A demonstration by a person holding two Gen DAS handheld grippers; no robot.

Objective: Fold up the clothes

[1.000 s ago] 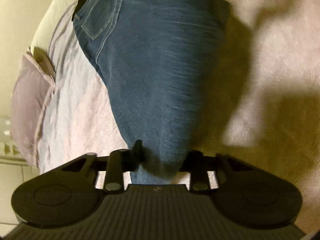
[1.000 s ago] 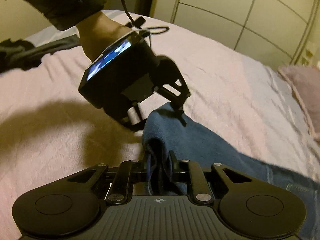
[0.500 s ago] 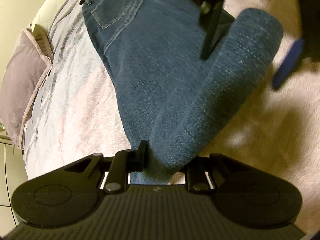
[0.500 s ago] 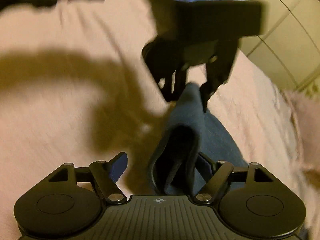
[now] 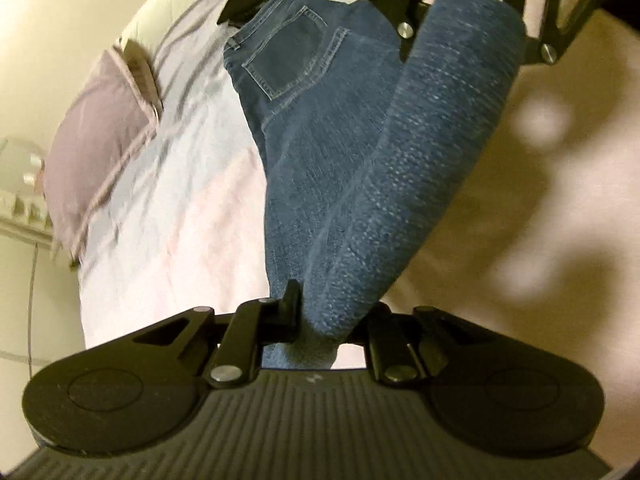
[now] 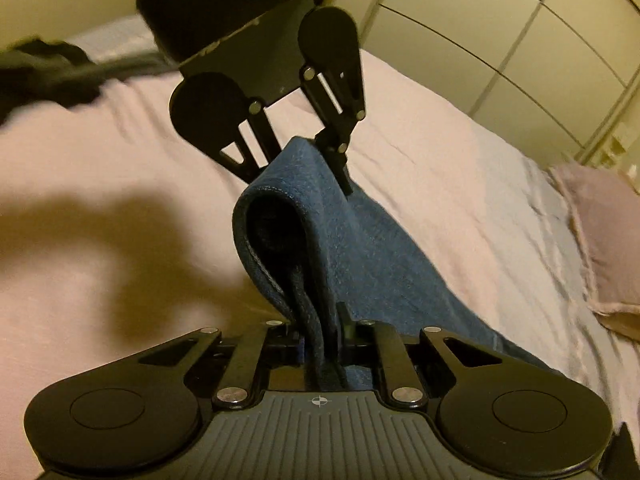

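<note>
Pink bedsheet [image 5: 168, 216] stretches under everything, pillow [image 5: 96, 152] at the left, while the left tool [image 5: 320, 320] and right tool [image 6: 320, 332] each clench the hem end of the jeans [image 5: 320, 160], raising it above the bed, presumably for folding toward the waistband.

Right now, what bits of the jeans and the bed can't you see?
- Left wrist view: the top of the jeans is cut off by the edge and covered by the right claw.
- Right wrist view: the jeans' far end runs under the left claw; the waist lies outside the picture.
- Right wrist view: the dark cloth on the bed is too blurred to name.
</note>
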